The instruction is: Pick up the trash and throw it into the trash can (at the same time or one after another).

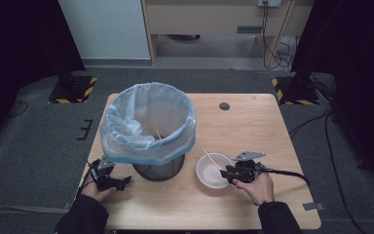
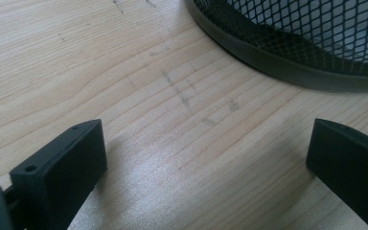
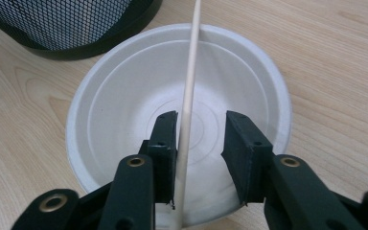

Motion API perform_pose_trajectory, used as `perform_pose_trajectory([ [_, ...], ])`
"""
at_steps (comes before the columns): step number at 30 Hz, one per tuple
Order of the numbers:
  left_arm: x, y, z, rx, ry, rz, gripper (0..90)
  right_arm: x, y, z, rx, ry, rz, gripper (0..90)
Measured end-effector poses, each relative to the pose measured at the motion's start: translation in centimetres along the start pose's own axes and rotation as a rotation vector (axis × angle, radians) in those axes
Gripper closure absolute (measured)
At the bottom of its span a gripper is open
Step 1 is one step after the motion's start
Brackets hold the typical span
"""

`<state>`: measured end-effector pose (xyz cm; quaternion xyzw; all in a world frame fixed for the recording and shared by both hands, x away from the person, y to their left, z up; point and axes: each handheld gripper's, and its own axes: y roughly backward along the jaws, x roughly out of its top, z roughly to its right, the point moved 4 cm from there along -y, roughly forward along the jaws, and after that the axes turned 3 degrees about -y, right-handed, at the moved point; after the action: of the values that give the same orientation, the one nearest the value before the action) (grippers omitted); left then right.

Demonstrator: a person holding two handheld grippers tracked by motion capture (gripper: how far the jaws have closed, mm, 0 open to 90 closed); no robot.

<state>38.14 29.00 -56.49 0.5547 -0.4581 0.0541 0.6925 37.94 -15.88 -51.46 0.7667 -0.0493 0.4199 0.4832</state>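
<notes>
A white bowl [image 1: 213, 169] sits on the table [image 1: 253, 131] near the front edge, just right of a mesh bin [image 1: 158, 170] lined with a blue bag [image 1: 148, 124]. A thin wooden stick [image 1: 212, 160] lies across the bowl, its far end poking over the far-left rim and its near end running back under the right gripper [image 1: 233, 174]. Another stick [image 1: 157, 130] leans inside the bag.

In the right gripper view the jaws reach down into the bowl [image 3: 139, 100] with the stick [image 3: 189, 86] between them — it lies against the left pad, while a clear gap remains to the right pad, so the jaws are half spread and not pinching.

The left gripper [image 1: 121, 183] rests low at the near left of the table, pointing toward the bin's foot. Its own view shows the jaws spread wide over bare wood [image 2: 139, 86], with the bin's black rim [image 2: 278, 62] just beyond — nothing between them.
</notes>
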Motion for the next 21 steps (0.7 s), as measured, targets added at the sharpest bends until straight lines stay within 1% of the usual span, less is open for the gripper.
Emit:
perform_pose_trajectory([
  [2,0.00,0.00,0.00,0.000,0.000,0.000,0.0,-0.07,-0.11,-0.12,0.005,-0.008,-0.011,68.3],
  [3,0.00,0.00,0.00,0.000,0.000,0.000,0.0,-0.09,-0.20,-0.09,0.007,-0.001,-0.013,68.9],
  [6,0.00,0.00,0.00,0.000,0.000,0.000,0.0,-0.24,-0.37,-0.15,0.007,-0.002,-0.036,73.5],
  [13,0.00,0.00,0.00,0.000,0.000,0.000,0.0,-0.15,-0.17,0.01,0.008,0.005,-0.042,85.3],
  [19,0.00,0.00,0.00,0.000,0.000,0.000,0.0,-0.08,-0.05,0.03,0.011,0.003,-0.042,85.9],
  [21,0.00,0.00,0.00,0.000,0.000,0.000,0.0,0.06,0.07,0.10,0.014,0.003,-0.030,85.9],
])
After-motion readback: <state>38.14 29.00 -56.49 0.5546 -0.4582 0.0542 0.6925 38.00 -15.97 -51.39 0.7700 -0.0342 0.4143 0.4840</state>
